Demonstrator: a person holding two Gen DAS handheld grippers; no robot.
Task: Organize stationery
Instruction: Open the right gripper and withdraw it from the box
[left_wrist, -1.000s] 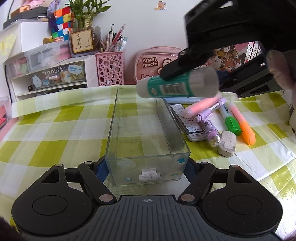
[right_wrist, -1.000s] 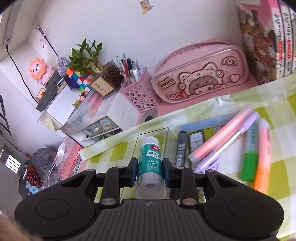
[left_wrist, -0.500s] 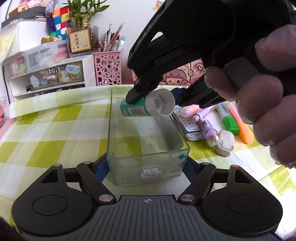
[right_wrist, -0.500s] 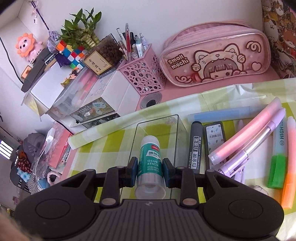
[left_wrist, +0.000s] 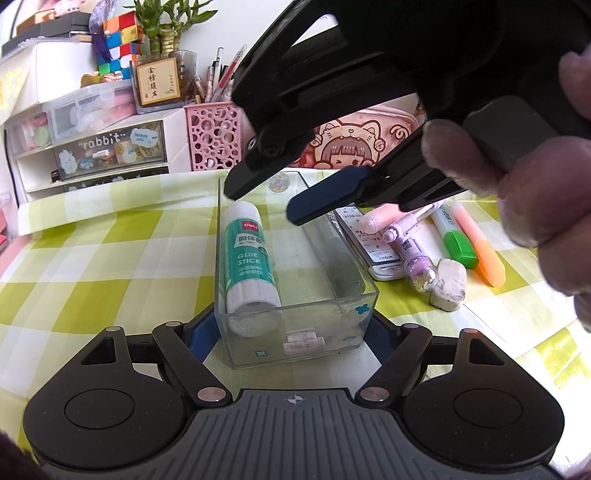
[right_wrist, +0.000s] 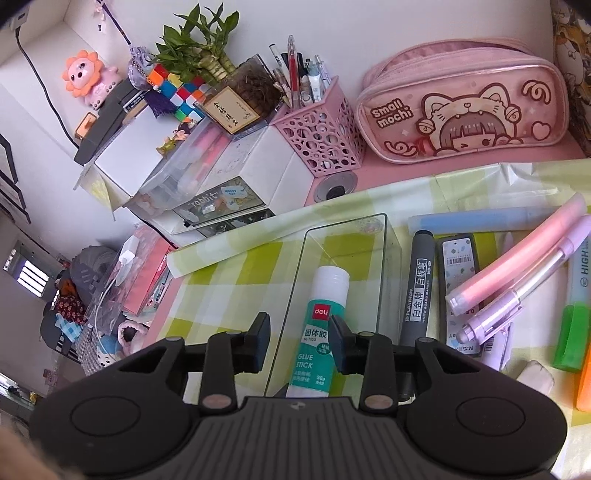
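A clear plastic box (left_wrist: 354, 314) stands on the green checked cloth, and my left gripper (left_wrist: 291, 334) is shut on its near end. A green and white glue stick (left_wrist: 248, 266) lies flat inside the box along its left wall; it also shows in the right wrist view (right_wrist: 317, 332). My right gripper (right_wrist: 299, 343) is open and empty, hovering just above the box, and it also shows in the left wrist view (left_wrist: 269, 203). To the right of the box lie a grey whiteboard marker (right_wrist: 417, 291), pink highlighter (right_wrist: 513, 266) and purple pen (right_wrist: 524, 291).
A green highlighter (left_wrist: 454, 236), orange highlighter (left_wrist: 480, 243) and an eraser (left_wrist: 447, 284) lie at the right. A pink pen holder (right_wrist: 317, 136), pink pencil case (right_wrist: 465, 107) and a white drawer unit (right_wrist: 207, 184) stand along the back.
My right gripper came down over the box, opened and let go of the glue stick, which now lies inside the box. My left gripper kept its hold on the box.
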